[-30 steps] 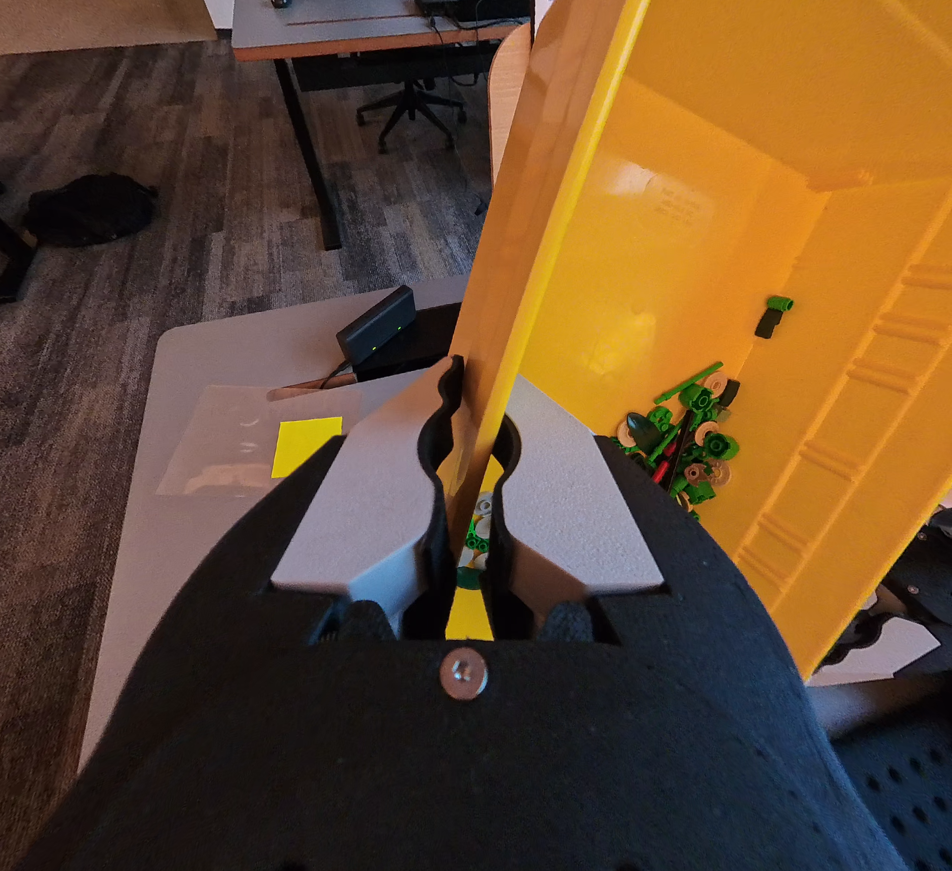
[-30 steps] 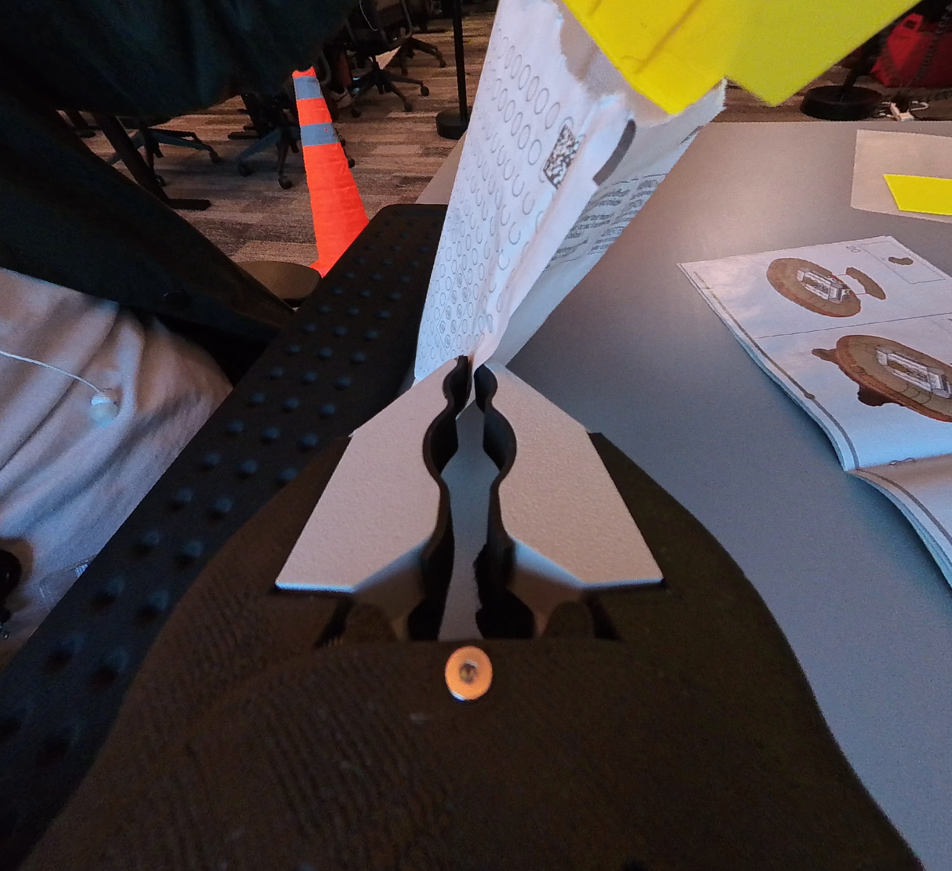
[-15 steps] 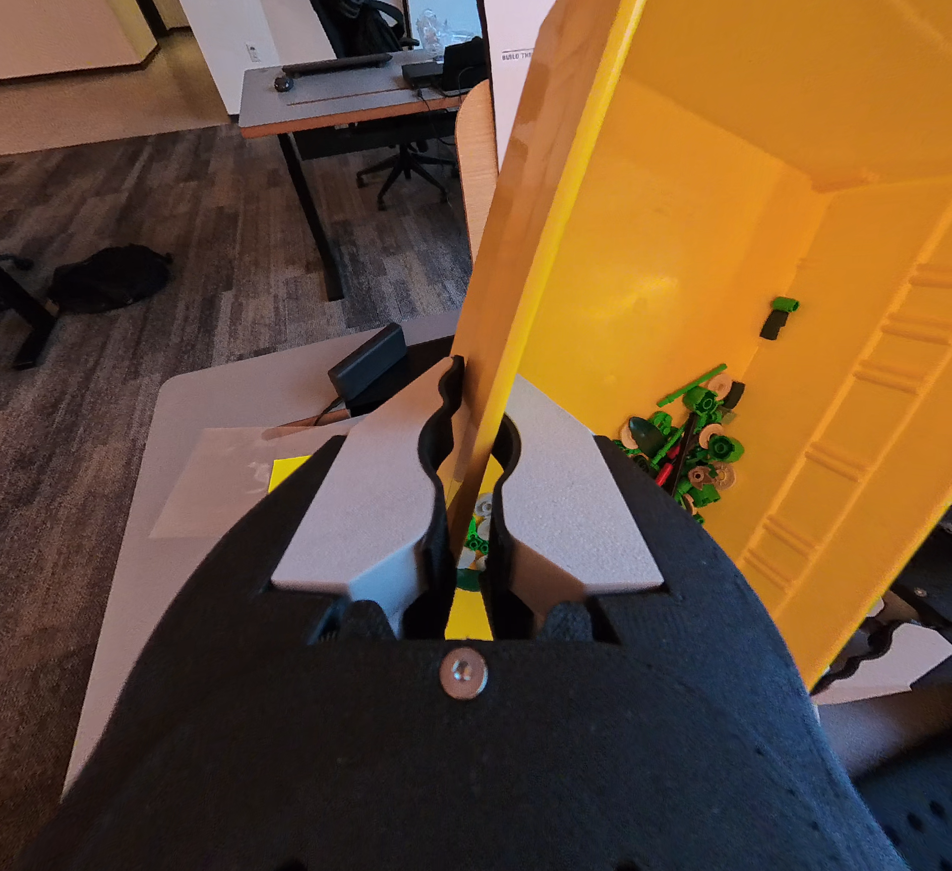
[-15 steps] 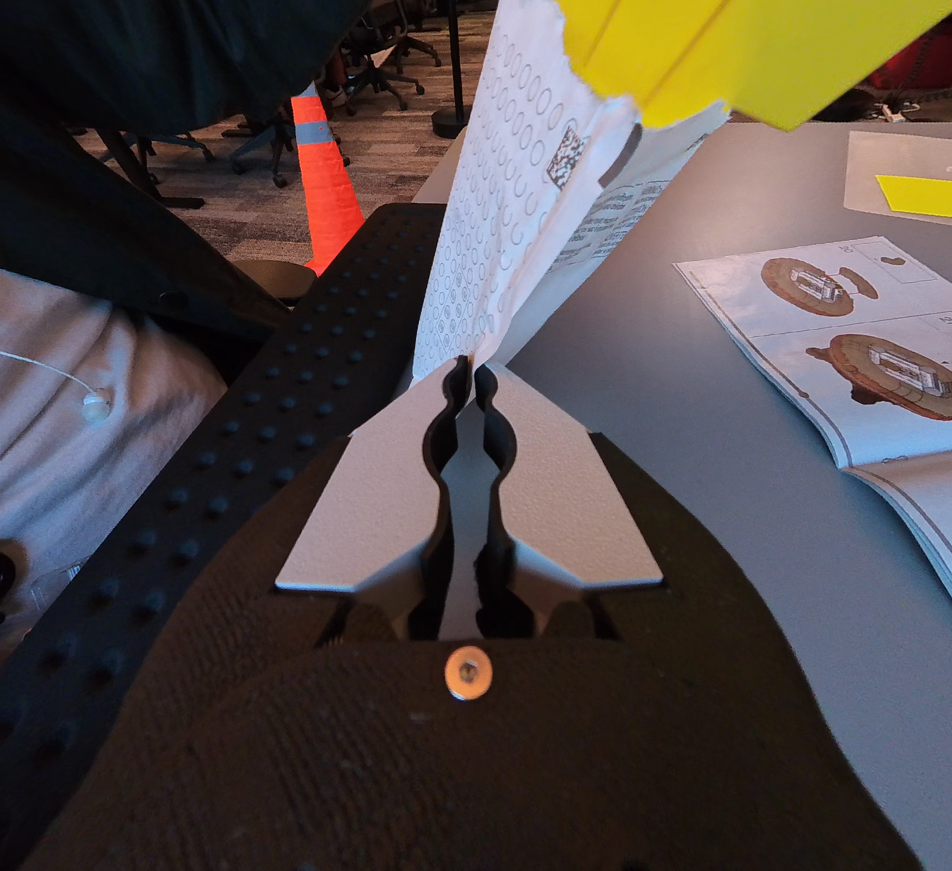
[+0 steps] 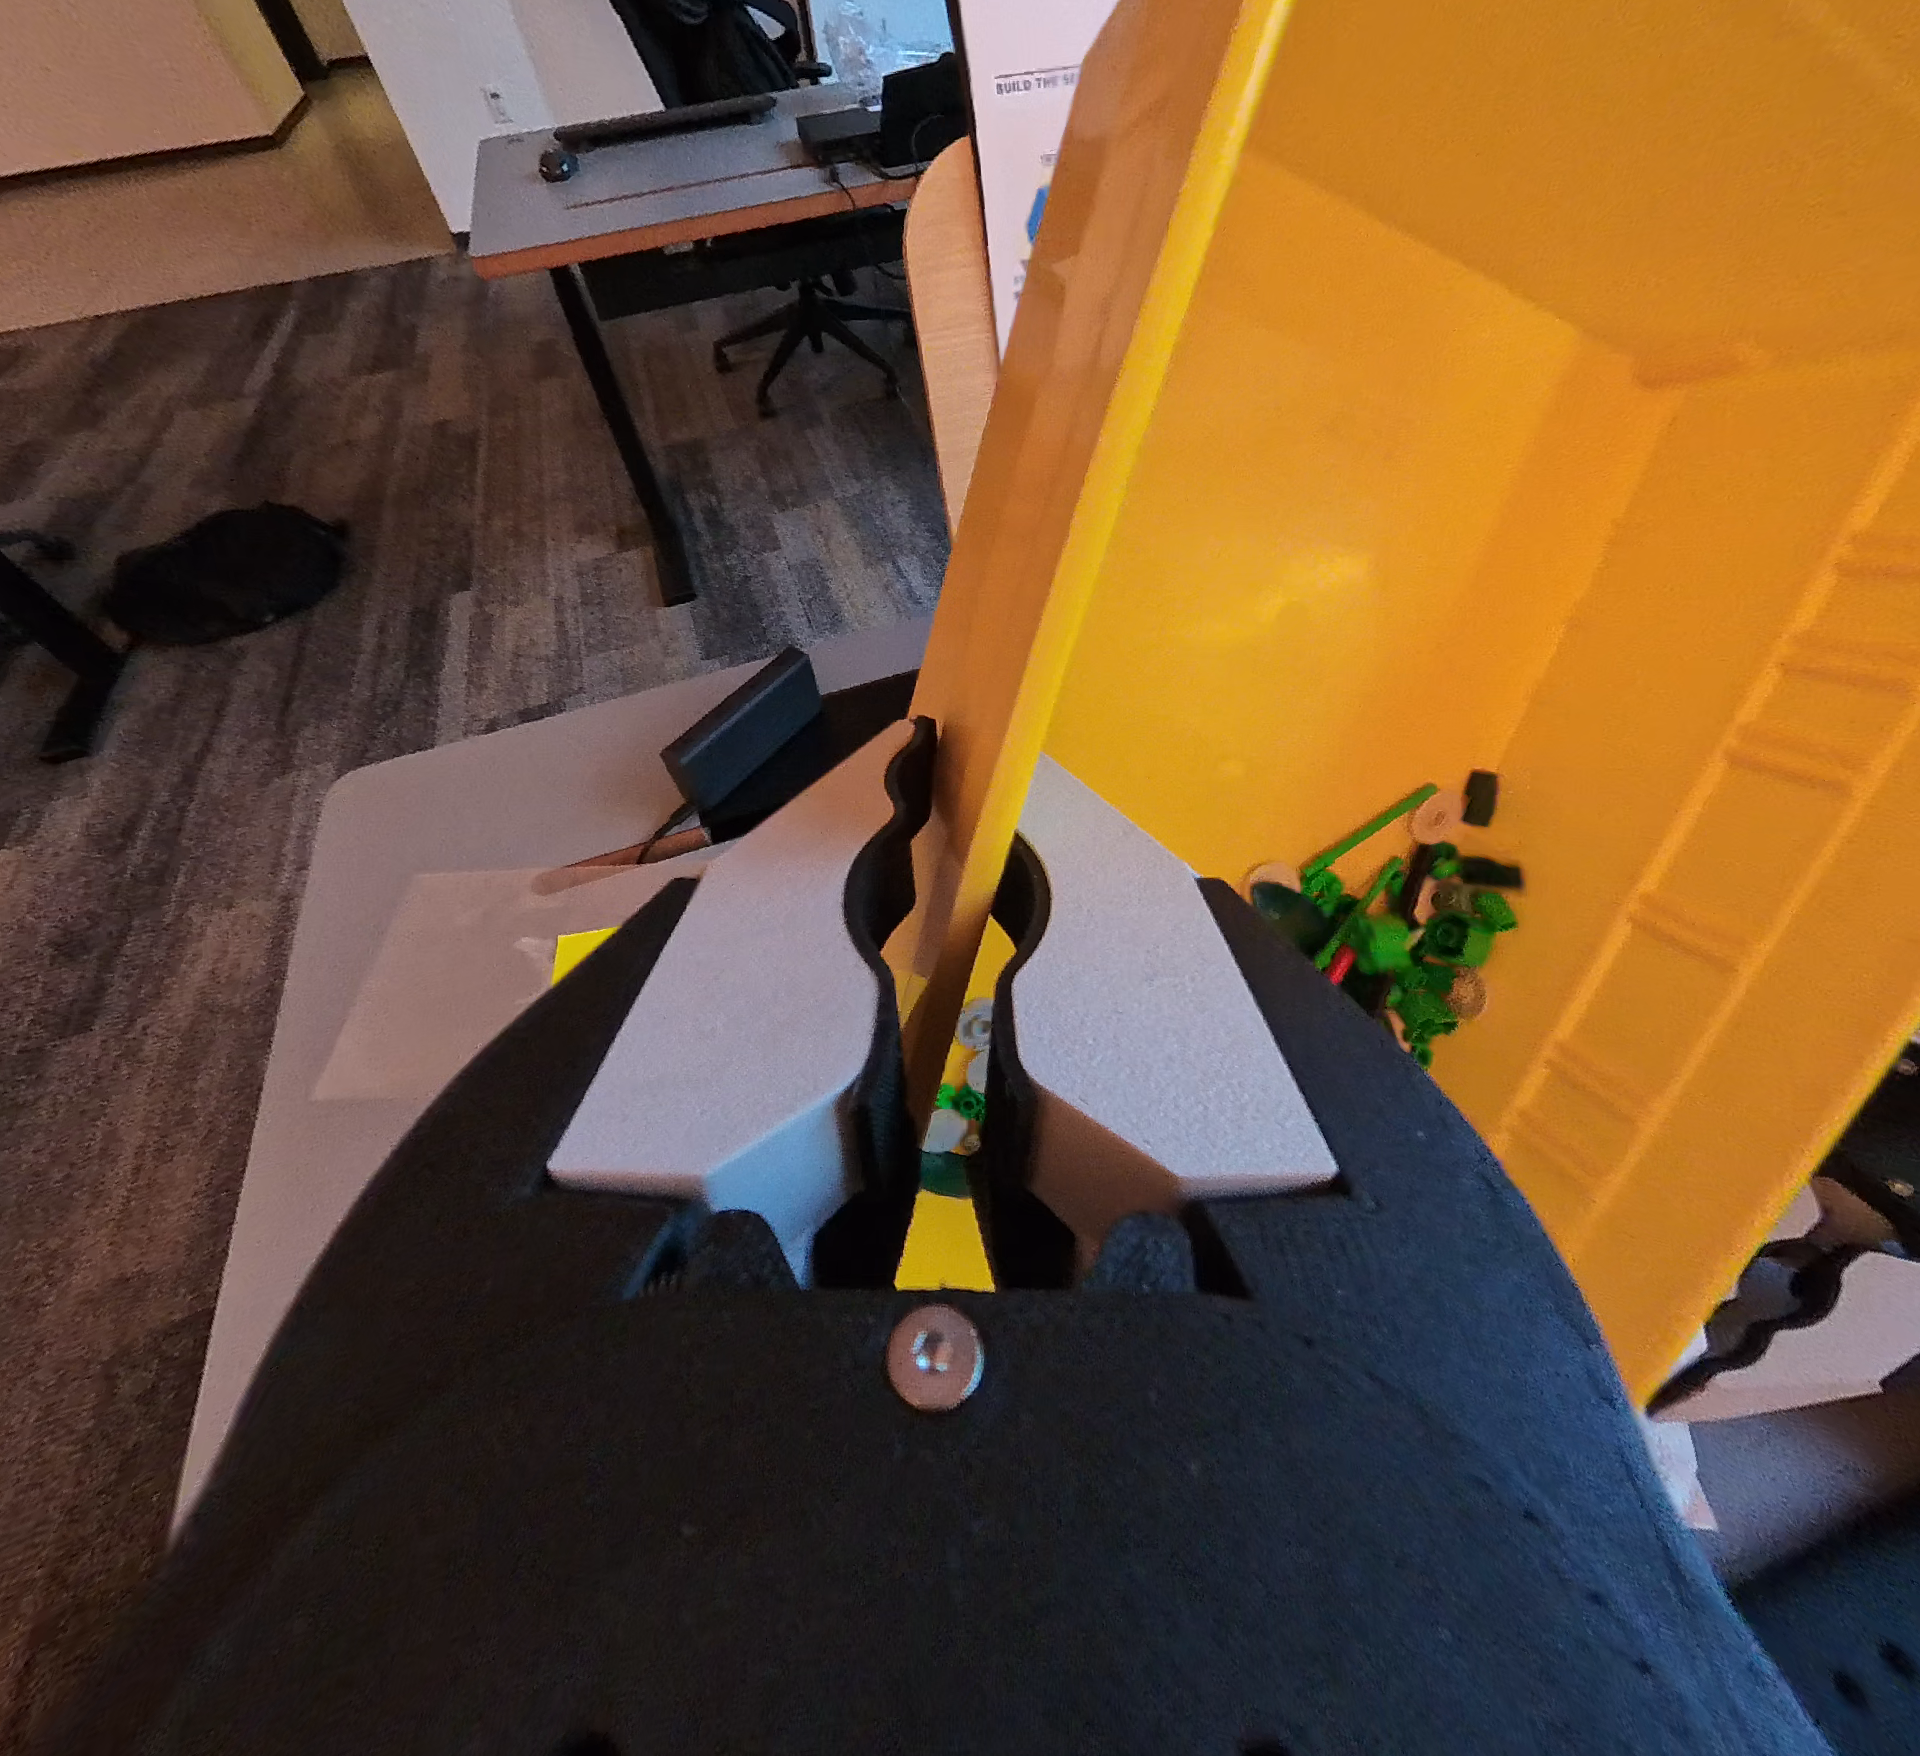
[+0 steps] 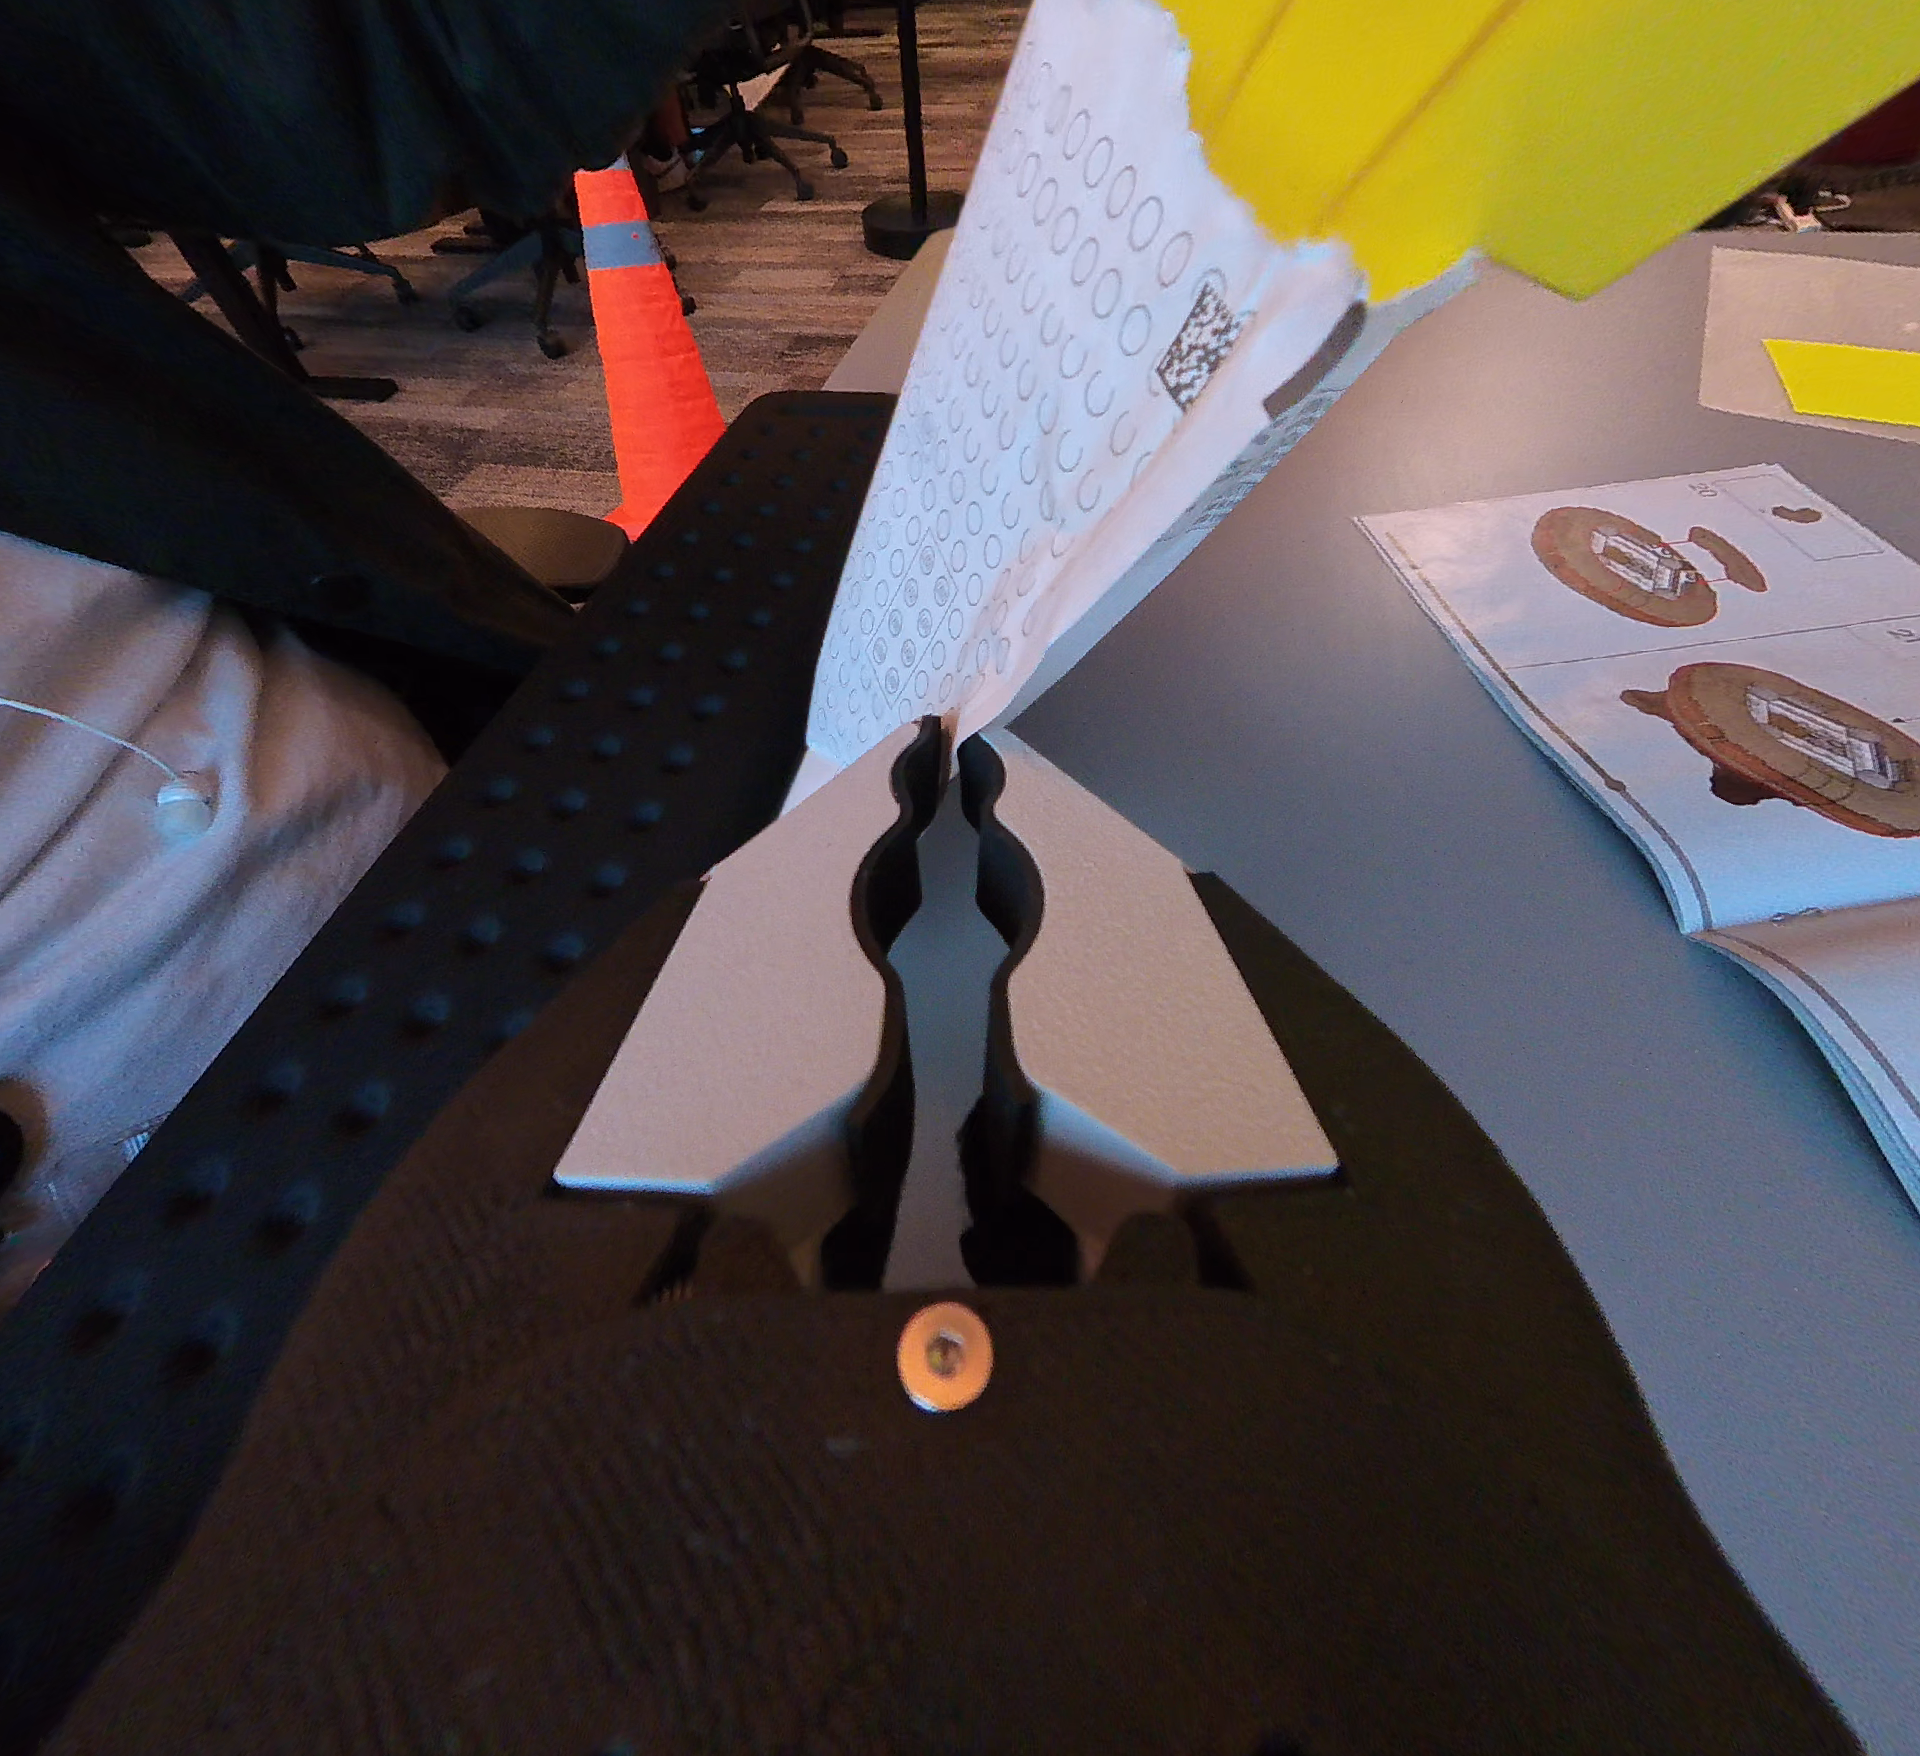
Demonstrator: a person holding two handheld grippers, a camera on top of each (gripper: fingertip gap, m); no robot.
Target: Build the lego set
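The lego pieces [image 5: 1392, 927], mostly green with some tan rounds, lie heaped in a low corner of the yellow bin [image 5: 1455, 480], and a few more show through the gap by its wall. My left tongs [image 5: 951, 875] are closed on the bin's side wall and hold the bin tipped steeply above the table [image 5: 468, 823]. My right tongs [image 6: 948, 750] are nearly closed, pinching the bottom edge of a white paper bag [image 6: 1039, 418]. The bag stands up toward the bin; its torn mouth sits just under the bin's lower corner [image 6: 1455, 44]. An open instruction booklet [image 6: 1683, 667] lies on the table, well to the bin's right.

Judgement: the step in hand is moving pieces between bag and bin; I cannot tell which way. Next move calls for both grips held firm, with the bag mouth kept under the corner.
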